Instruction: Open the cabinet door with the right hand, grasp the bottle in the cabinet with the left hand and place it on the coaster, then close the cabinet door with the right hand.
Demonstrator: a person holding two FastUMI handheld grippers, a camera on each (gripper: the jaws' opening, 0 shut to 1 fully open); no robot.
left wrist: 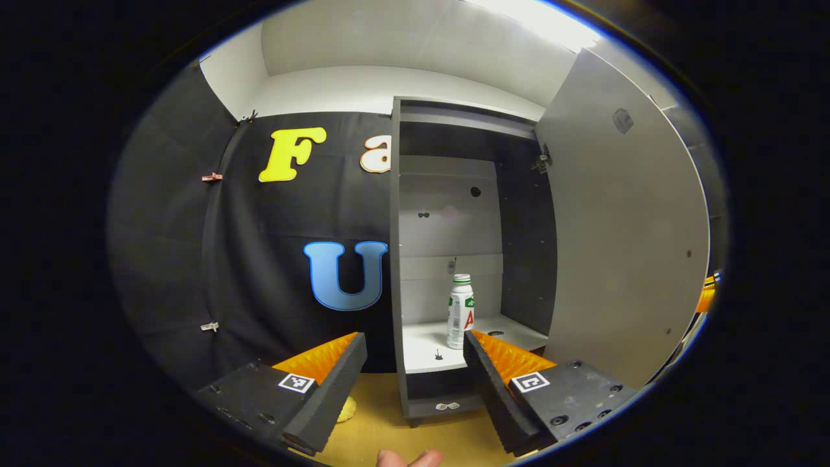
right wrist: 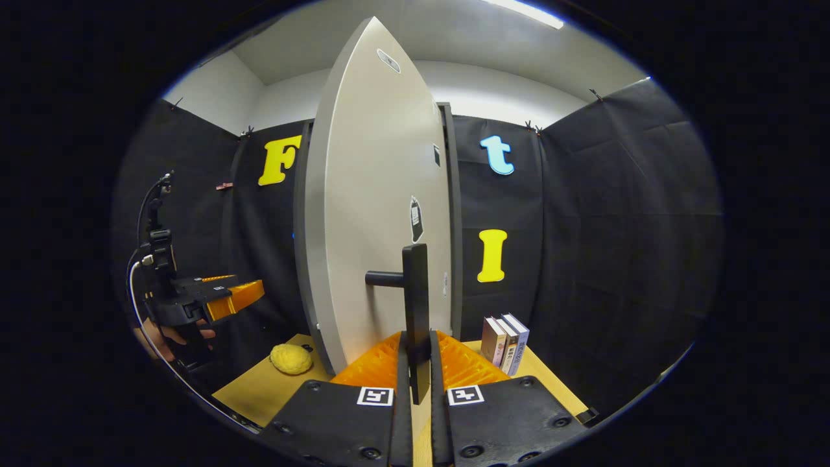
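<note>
Right gripper point(right wrist: 415, 363) clamped on handle point(right wrist: 415, 305) of open door point(right wrist: 376, 214); left gripper point(left wrist: 415, 363) apart, facing bottle point(left wrist: 460, 312) in cabinet point(left wrist: 447, 337).

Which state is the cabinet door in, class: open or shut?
Open. The cabinet door is swung wide, exposing the bottle upright on the shelf; the right gripper clamps its handle.

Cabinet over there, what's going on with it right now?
A person works two handheld grippers. The right gripper is shut on the door handle, holding the cabinet door swung open. The left gripper is open, pointed at the bottle standing upright on the cabinet shelf, not yet touching it.
</note>
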